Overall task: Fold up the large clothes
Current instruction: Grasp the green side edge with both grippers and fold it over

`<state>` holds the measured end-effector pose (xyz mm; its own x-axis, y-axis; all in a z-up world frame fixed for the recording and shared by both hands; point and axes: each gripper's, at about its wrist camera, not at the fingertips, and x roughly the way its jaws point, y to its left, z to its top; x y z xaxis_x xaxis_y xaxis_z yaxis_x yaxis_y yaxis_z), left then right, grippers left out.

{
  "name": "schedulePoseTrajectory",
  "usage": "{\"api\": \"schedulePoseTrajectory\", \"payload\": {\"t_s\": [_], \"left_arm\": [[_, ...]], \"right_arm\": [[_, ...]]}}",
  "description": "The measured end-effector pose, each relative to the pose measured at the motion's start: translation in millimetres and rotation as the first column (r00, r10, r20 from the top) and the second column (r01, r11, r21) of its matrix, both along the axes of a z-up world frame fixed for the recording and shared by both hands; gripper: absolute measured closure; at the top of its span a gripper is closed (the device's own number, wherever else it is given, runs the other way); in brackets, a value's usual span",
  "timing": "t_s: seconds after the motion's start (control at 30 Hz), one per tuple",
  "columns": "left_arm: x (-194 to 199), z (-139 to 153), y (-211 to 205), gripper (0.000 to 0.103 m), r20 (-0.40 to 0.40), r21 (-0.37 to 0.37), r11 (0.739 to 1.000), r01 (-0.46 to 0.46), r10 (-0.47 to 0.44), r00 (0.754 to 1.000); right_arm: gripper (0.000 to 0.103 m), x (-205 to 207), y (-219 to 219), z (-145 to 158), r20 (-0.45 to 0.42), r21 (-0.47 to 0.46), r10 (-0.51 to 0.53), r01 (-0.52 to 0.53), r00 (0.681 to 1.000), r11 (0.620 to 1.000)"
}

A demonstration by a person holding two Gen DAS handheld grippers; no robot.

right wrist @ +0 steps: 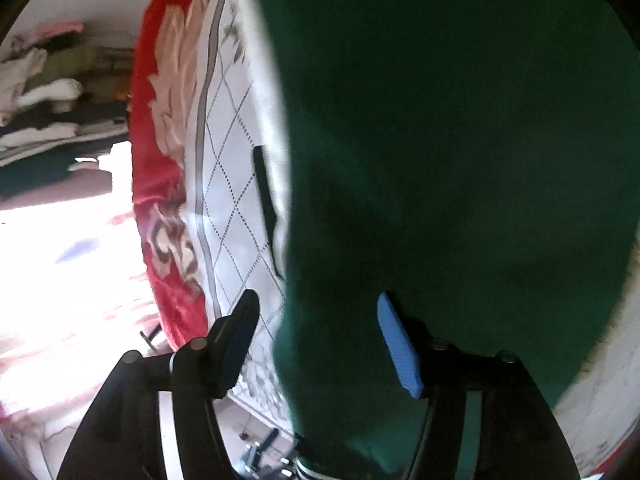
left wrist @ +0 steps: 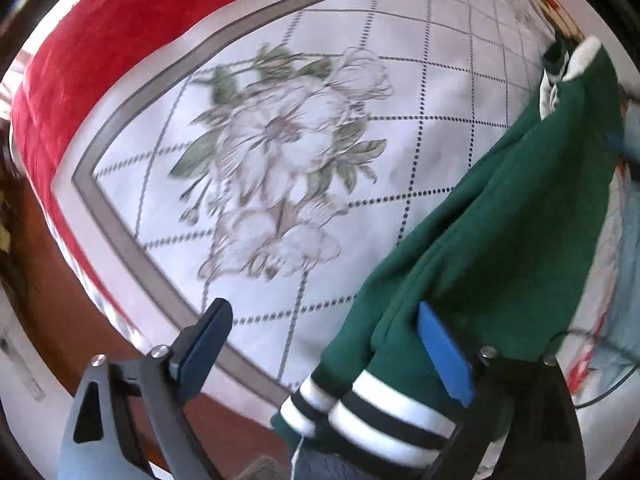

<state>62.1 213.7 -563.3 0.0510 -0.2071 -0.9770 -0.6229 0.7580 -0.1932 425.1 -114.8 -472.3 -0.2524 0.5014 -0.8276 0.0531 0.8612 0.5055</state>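
Note:
A dark green garment [left wrist: 500, 232] with black-and-white striped cuffs [left wrist: 360, 412] hangs off the floor of the bed, stretched from lower middle to upper right in the left wrist view. My left gripper [left wrist: 324, 344] has its jaws wide apart; the green cloth drapes over its right finger [left wrist: 444, 360], not pinched. In the right wrist view the same green cloth [right wrist: 460, 160] fills most of the frame. My right gripper [right wrist: 320, 344] is also wide open, with cloth lying between and over its fingers.
A bed with a white floral quilted cover [left wrist: 280, 148] and a red blanket [left wrist: 120, 40] along its edge lies under the garment. A pile of clothes [right wrist: 48, 92] sits at the far left of the right wrist view. Brown floor [left wrist: 60, 280] shows beside the bed.

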Motion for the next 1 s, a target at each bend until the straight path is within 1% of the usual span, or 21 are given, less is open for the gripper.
{"api": "schedulePoseTrajectory", "payload": {"t_s": [0.07,0.13,0.17,0.23,0.27,0.33,0.4,0.47,0.5,0.53,0.57,0.6,0.63,0.67,0.7,0.77,0.83,0.87,0.93,0.97,1.0], "left_arm": [[-7.1,8.1,0.4,0.009,0.011,0.000,1.000,-0.025,0.025,1.000],[-7.1,16.4,-6.1,0.009,0.006,0.044,0.999,-0.008,0.007,1.000],[-5.0,19.9,-8.9,0.009,0.003,0.068,0.998,0.001,-0.001,1.000],[-0.2,22.6,-16.1,0.009,-0.002,0.096,0.995,0.009,-0.009,1.000],[2.4,23.4,-20.5,0.009,-0.008,0.101,0.995,0.009,-0.009,1.000],[6.9,24.9,-28.9,0.009,-0.014,0.117,0.993,0.008,-0.007,1.000],[13.9,27.6,-34.6,0.009,-0.019,0.142,0.990,0.005,-0.002,1.000],[24.9,32.3,-38.3,0.009,-0.016,0.167,0.986,0.001,0.001,1.000],[29.4,33.0,-39.8,0.009,-0.017,0.175,0.985,0.006,-0.003,1.000],[36.5,35.9,-41.8,0.009,-0.020,0.189,0.982,0.016,-0.012,1.000],[39.5,37.2,-43.3,0.009,-0.023,0.205,0.979,0.022,-0.018,1.000],[43.6,38.2,-46.1,0.009,-0.026,0.218,0.976,0.028,-0.023,0.999],[45.5,43.6,-45.3,0.009,-0.026,0.232,0.972,0.037,-0.032,0.999],[49.1,47.6,-47.1,0.009,-0.024,0.245,0.969,0.044,-0.039,0.999],[52.6,52.2,-48.6,0.009,-0.023,0.257,0.965,0.049,-0.045,0.999],[59.7,66.0,-50.4,0.009,-0.012,0.284,0.957,0.055,-0.054,0.998],[65.3,82.7,-51.2,0.009,0.007,0.316,0.947,0.060,-0.066,0.998],[65.5,86.0,-49.9,0.009,0.013,0.327,0.943,0.064,-0.072,0.997],[67.2,96.2,-47.3,0.009,0.029,0.350,0.935,0.066,-0.081,0.996],[68.4,103.6,-47.9,0.009,0.039,0.364,0.929,0.066,-0.086,0.996],[59.6,102.8,-45.8,0.009,0.047,0.372,0.926,0.065,-0.089,0.995]], "right_arm": [[0.032,-5.1,-38.4,11.9,0.044,-0.029,-0.017,0.019,0.999,0.999],[0.028,-9.7,-86.0,16.2,0.102,-0.093,-0.040,0.049,0.994,0.994],[0.027,-11.7,-113.8,12.8,0.134,-0.123,-0.055,0.071,0.990,0.990],[0.026,-10.4,-153.7,-3.2,0.158,-0.160,-0.087,0.112,0.984,0.981],[0.026,-8.1,-168.3,-13.0,0.166,-0.152,-0.107,0.133,0.980,0.979],[0.026,2.4,-193.9,-40.4,0.159,-0.088,-0.151,0.166,0.976,0.982],[0.026,17.2,-203.0,-65.6,0.146,0.010,-0.178,0.178,0.973,0.984],[0.017,34.0,-203.5,-85.4,0.134,0.104,-0.197,0.184,0.971,0.978],[0.018,39.0,-202.2,-86.3,0.151,0.136,-0.201,0.181,0.968,0.974],[0.028,42.7,-201.7,-84.1,0.185,0.162,-0.212,0.183,0.960,0.970],[0.054,44.8,-201.0,-82.6,0.208,0.179,-0.226,0.190,0.952,0.965],[0.064,43.1,-200.2,-83.4,0.204,0.191,-0.237,0.199,0.950,0.961],[0.077,37.5,-203.2,-80.7,0.219,0.180,-0.262,0.225,0.940,0.958],[0.082,28.6,-209.8,-76.1,0.221,0.195,-0.307,0.266,0.926,0.944],[0.083,19.9,-218.2,-70.6,0.214,0.210,-0.352,0.309,0.911,0.928],[0.085,-4.7,-239.4,-57.2,0.198,0.227,-0.449,0.405,0.871,0.886],[0.085,-45.4,-273.3,-43.3,0.166,0.219,-0.570,0.533,0.805,0.817],[0.085,-65.3,-289.5,-39.3,0.147,0.208,-0.617,0.585,0.774,0.784],[0.085,-125.5,-331.7,-25.7,0.117,0.137,-0.711,0.698,0.693,0.703],[0.084,-152.2,-344.1,-19.7,0.114,0.100,-0.730,0.723,0.674,0.683],[0.084,-183.9,-358.7,-12.6,0.112,0.041,-0.742,0.743,0.661,0.668]]}}
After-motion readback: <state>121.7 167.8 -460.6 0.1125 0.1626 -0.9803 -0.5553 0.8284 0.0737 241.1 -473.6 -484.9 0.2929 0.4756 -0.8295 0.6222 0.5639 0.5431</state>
